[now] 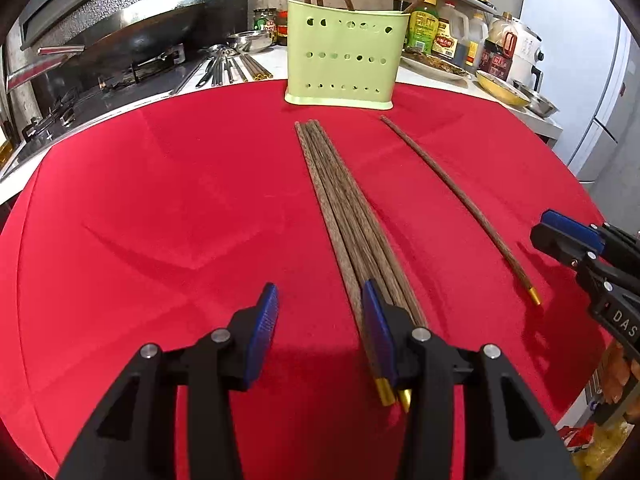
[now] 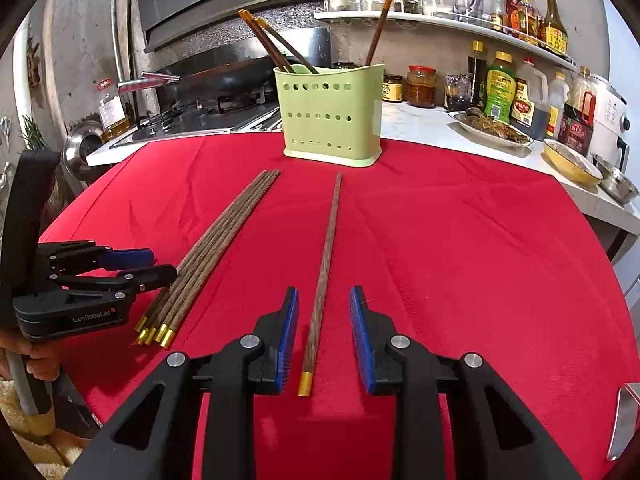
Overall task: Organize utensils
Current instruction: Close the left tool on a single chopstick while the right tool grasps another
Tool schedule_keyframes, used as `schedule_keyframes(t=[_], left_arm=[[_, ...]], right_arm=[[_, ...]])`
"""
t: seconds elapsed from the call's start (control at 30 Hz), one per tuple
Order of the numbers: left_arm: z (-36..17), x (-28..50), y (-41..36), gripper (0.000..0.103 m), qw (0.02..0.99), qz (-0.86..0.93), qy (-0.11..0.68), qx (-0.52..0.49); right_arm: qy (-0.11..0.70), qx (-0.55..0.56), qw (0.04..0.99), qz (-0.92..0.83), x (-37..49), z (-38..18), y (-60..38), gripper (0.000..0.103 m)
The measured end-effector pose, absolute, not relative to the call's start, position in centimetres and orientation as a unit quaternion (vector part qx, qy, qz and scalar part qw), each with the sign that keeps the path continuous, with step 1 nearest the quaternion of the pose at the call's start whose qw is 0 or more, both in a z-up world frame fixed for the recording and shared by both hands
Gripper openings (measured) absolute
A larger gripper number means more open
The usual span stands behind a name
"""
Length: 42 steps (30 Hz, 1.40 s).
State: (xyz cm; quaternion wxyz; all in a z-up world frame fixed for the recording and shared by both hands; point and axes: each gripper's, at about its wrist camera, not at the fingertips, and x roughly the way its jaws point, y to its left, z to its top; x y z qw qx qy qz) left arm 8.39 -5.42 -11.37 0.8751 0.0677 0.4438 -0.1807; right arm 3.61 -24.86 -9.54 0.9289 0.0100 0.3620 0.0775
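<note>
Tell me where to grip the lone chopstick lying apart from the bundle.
Grip the lone chopstick on its thicker shaft just beyond the gold cap, from above. It lies flat on the red cloth, already lengthwise between the right gripper pads, which are open and not touching.

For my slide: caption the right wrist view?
Open right gripper straddles a single chopstick on red cloth, green holder beyond.
</note>
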Motion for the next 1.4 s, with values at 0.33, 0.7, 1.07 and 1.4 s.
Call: schedule_keyframes(t=[0.33,0.7,1.07,1.4], left_arm=[[-10.1,8.1,-0.7,0.043,0.883,-0.150,0.443,0.027],[-11.3,5.7,-4.2,0.016,0.876,-0.181,0.439,0.087],[-11.3,5.1,-2.3,0.007,0.881,-0.144,0.438,0.105],[-11.3,4.5,-2.0,0.010,0.882,-0.150,0.437,0.096]], right_arm=[[0.360,0.022,0.930,0.078,3.7,-9.8,-25.5,0.029],[0.360,0.019,0.930,0.076,3.2,-10.0,-25.5,0.029],[0.381,-0.005,0.921,0.083,3.0,-11.9,-23.8,0.021],[0.377,-0.014,0.924,0.067,1.0,-12.4,-23.5,0.016]])
